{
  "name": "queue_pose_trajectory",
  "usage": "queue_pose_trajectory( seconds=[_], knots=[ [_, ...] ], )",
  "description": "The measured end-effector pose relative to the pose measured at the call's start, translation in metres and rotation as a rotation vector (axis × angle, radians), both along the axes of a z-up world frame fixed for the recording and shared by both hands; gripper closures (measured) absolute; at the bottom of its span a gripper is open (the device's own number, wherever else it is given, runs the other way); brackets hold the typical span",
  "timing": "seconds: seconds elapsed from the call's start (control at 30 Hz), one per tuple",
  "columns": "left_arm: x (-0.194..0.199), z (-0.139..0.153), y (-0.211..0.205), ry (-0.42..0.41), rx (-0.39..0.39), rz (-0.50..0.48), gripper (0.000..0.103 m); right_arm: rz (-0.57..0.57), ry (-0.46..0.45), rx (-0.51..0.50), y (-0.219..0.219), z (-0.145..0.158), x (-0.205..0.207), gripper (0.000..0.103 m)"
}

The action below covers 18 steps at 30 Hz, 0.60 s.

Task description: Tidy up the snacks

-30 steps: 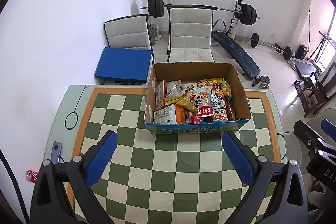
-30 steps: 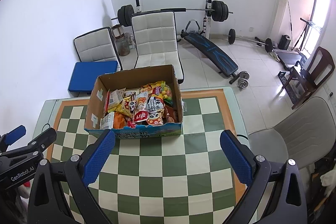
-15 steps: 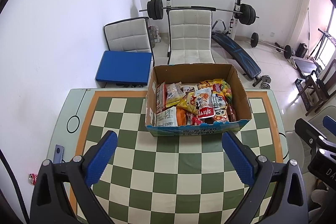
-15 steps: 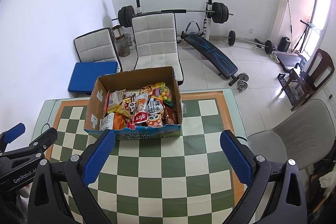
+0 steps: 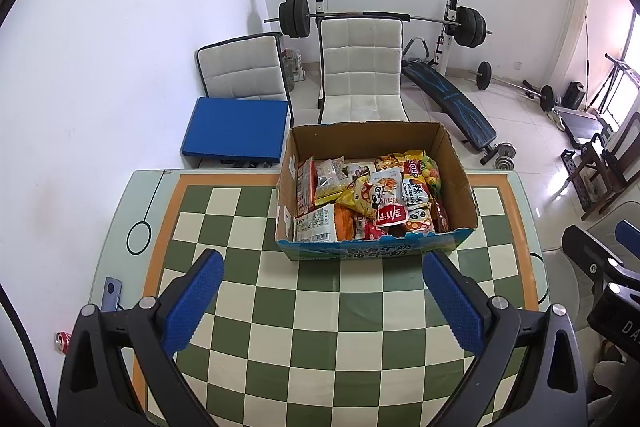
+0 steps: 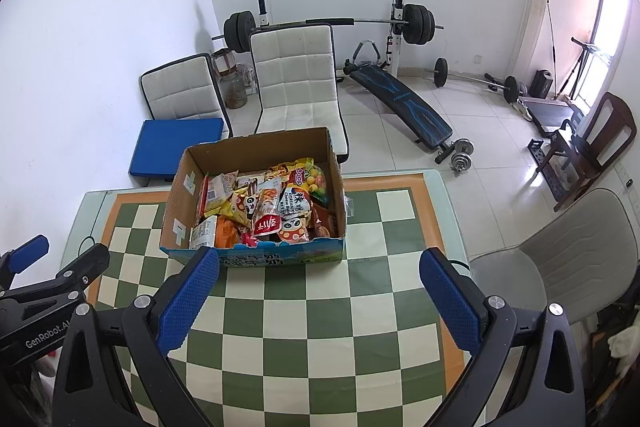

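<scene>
We hold the left gripper [image 5: 322,301] and the right gripper [image 6: 318,301] high above the checkered table [image 5: 360,347], both spread wide and empty. The snack packets [image 5: 368,201] all lie piled in the cardboard box [image 5: 460,183] at the far side, so this fits either a finished tidy-up or one still ahead.

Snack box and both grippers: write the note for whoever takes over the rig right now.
Left gripper: fingers wide open, holding nothing, above the checkered table, short of the box.
Right gripper: open too, nothing held, at about the same stand-off.
Cardboard box stands open-topped at the table's far side, loosely piled with snack packets. No packets lie on the table.
Done or left: this fits snacks already gathered into the box, or a box waiting to be sorted out. Check which before moving anything.
</scene>
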State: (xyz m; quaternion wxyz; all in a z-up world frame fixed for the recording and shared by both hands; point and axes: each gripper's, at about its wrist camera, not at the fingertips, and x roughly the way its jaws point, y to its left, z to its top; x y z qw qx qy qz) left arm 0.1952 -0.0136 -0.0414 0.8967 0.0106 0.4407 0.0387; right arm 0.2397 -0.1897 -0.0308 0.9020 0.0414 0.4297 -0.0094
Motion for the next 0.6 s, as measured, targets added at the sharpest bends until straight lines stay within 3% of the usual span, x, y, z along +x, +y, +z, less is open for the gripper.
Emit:
queue_pose_trajectory(
  seconds=[0.6],
  knots=[
    [0.0001,0.0008,-0.0009,0.000,-0.001,-0.001,0.001,-0.004,0.000,-0.002,-0.0061,0.0042,-0.0027,0.001]
  ],
)
